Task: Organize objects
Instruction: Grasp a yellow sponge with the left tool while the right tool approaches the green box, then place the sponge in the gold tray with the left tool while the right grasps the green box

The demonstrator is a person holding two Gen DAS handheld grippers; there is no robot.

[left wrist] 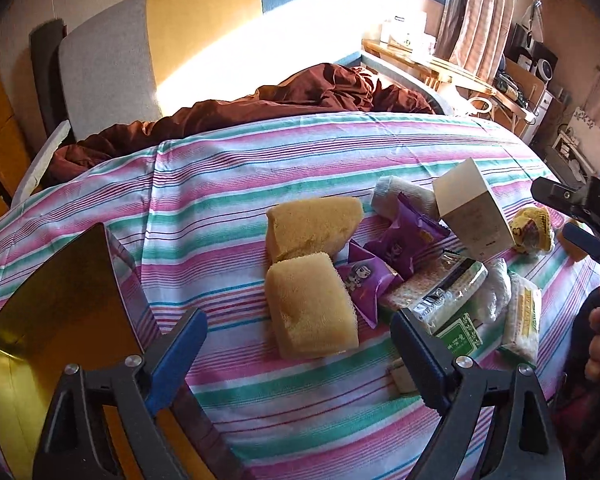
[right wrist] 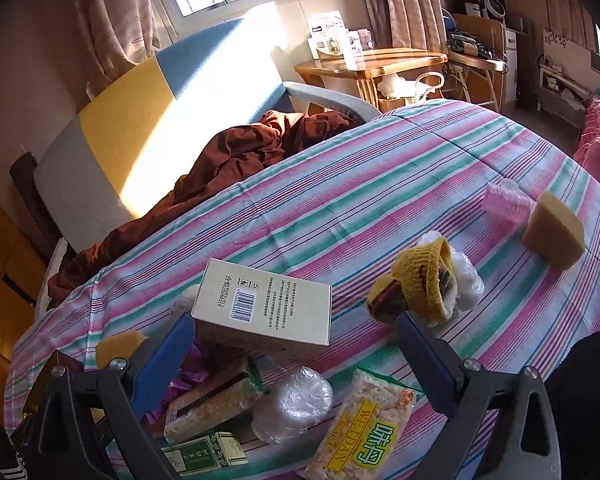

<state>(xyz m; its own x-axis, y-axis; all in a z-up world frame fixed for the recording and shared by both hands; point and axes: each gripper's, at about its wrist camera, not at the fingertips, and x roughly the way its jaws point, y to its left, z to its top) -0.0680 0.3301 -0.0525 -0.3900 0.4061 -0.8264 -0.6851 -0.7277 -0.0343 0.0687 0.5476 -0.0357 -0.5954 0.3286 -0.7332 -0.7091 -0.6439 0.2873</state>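
Sponge [left wrist: 312, 308] lies on striped counter [left wrist: 260, 160], between spread fingers of left tool [left wrist: 300, 344], untouched. Advise lowering squarely, pinching long sides. Right tool [right wrist: 296, 332] spread, empty, above box [right wrist: 264, 304].

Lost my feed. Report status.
Left gripper open over near sponge. Right gripper open, empty, above cream box. Purple snack packets crowd the sponge.

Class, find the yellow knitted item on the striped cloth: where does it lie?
In the right wrist view the yellow knitted item lies right of centre, just right of the cream box and beside a clear plastic wrap.
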